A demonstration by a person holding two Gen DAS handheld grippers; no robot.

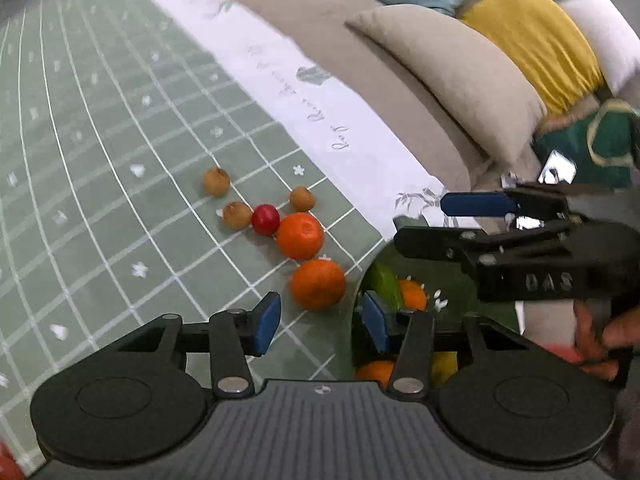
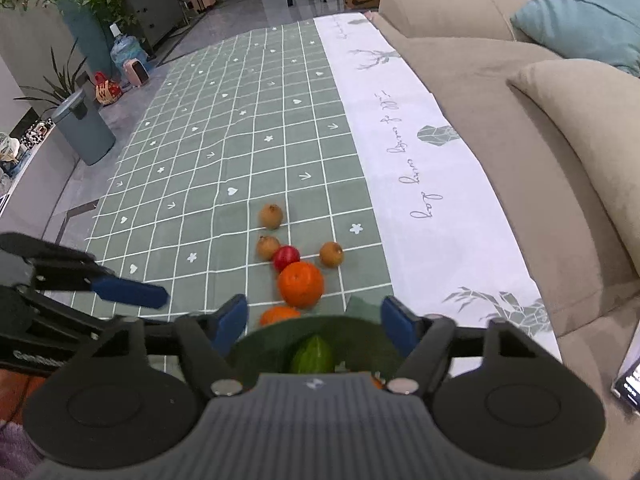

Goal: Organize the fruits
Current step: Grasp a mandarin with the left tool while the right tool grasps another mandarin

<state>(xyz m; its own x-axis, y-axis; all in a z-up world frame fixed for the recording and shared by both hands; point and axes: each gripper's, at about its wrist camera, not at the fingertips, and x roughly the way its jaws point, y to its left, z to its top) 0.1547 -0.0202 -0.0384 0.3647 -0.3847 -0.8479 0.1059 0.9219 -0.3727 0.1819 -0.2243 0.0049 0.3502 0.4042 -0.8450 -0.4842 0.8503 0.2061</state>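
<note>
On the green checked cloth lie two oranges (image 1: 300,235) (image 1: 318,284), a small red fruit (image 1: 265,219) and three small brown fruits (image 1: 216,181). A dark green bowl (image 1: 448,276) at the cloth's near edge holds a green fruit (image 1: 384,282) and oranges. My left gripper (image 1: 320,322) is open and empty, just short of the nearer orange and the bowl rim. My right gripper (image 2: 314,322) is open and empty over the bowl (image 2: 280,334), above the green fruit (image 2: 312,354). The same oranges (image 2: 301,283) and red fruit (image 2: 286,257) lie ahead of it.
A beige sofa (image 2: 500,92) with beige, yellow and blue cushions runs along the right of the cloth. A phone (image 2: 630,384) lies at the right edge. A grey bin (image 2: 82,128), plants and a water bottle stand on the floor far left.
</note>
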